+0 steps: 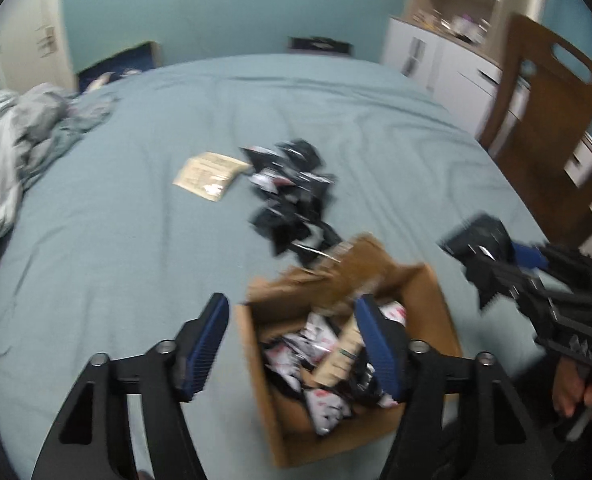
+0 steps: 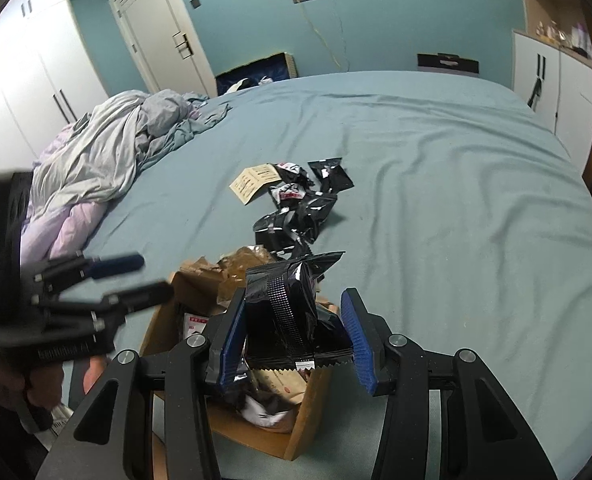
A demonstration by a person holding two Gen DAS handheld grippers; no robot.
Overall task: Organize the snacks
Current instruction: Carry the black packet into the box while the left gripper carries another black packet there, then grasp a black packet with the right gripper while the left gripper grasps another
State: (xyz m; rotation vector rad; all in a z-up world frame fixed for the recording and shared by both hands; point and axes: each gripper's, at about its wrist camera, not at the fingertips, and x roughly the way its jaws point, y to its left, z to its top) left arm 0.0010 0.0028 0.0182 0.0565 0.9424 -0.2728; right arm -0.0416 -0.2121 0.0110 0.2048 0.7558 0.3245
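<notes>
Right tool (image 2: 291, 340) grips black snack bag (image 2: 291, 312) over cardboard box (image 2: 300, 436) near bed's (image 2: 456, 200) front edge, ready to drop in. Left tool (image 1: 291, 344) spread wide, holds nothing, hangs above box. More black bags (image 2: 300, 208) wait mid-bed.

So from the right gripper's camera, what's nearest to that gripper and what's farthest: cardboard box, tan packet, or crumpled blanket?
1. Cardboard box: directly below the right gripper.
2. Tan packet: mid-bed, ahead, left of the black packets.
3. Crumpled blanket: far left of the bed.
</notes>
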